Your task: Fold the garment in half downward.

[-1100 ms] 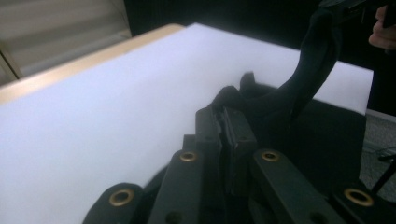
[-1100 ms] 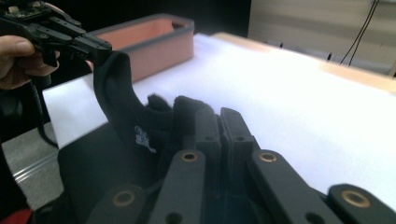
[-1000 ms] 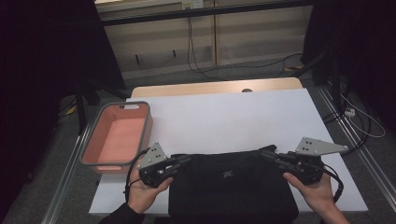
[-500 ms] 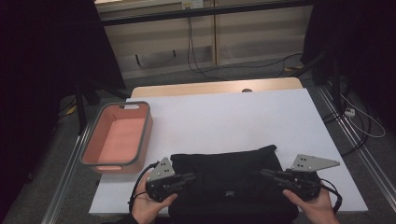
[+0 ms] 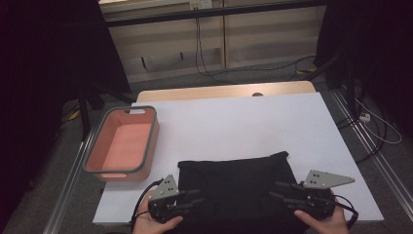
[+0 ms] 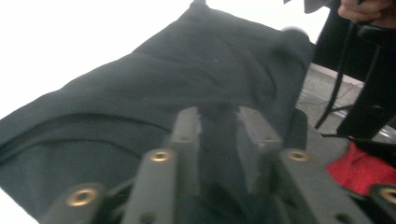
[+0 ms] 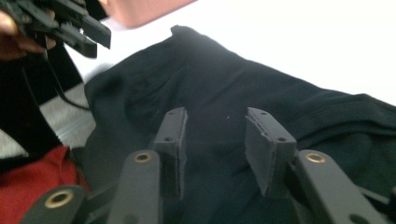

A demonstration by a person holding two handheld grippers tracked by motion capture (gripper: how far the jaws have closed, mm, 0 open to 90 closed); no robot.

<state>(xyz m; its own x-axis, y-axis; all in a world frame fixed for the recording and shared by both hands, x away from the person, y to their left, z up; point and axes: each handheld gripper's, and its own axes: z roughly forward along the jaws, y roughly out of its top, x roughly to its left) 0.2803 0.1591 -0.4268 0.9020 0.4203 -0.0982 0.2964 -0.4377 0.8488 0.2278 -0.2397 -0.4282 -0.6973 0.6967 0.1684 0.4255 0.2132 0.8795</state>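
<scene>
A black cloth (image 5: pixel 236 185) lies folded on the white table (image 5: pixel 243 122) at its near edge. My left gripper (image 5: pixel 198 196) is at the cloth's near left side and my right gripper (image 5: pixel 274 190) at its near right side, each pointing inward. Both sets of jaws have just been opening. In the left gripper view the left gripper (image 6: pixel 219 121) stands open low over the cloth (image 6: pixel 154 79), with a ridge of fabric in the gap. In the right gripper view the right gripper (image 7: pixel 215 123) is open just above the cloth (image 7: pixel 224 74), nothing pinched.
A pink bin (image 5: pixel 122 141) with a grey rim stands at the table's left side. Beyond the cloth the white tabletop stretches to a wooden strip (image 5: pixel 224 91) at the far edge. The person's red clothing (image 7: pixel 32 182) is close below the table's near edge.
Both hands have come toward the near edge and sunk. The jaws, shut on the cloth's edge before, now stand apart, and the cloth lies flat.
</scene>
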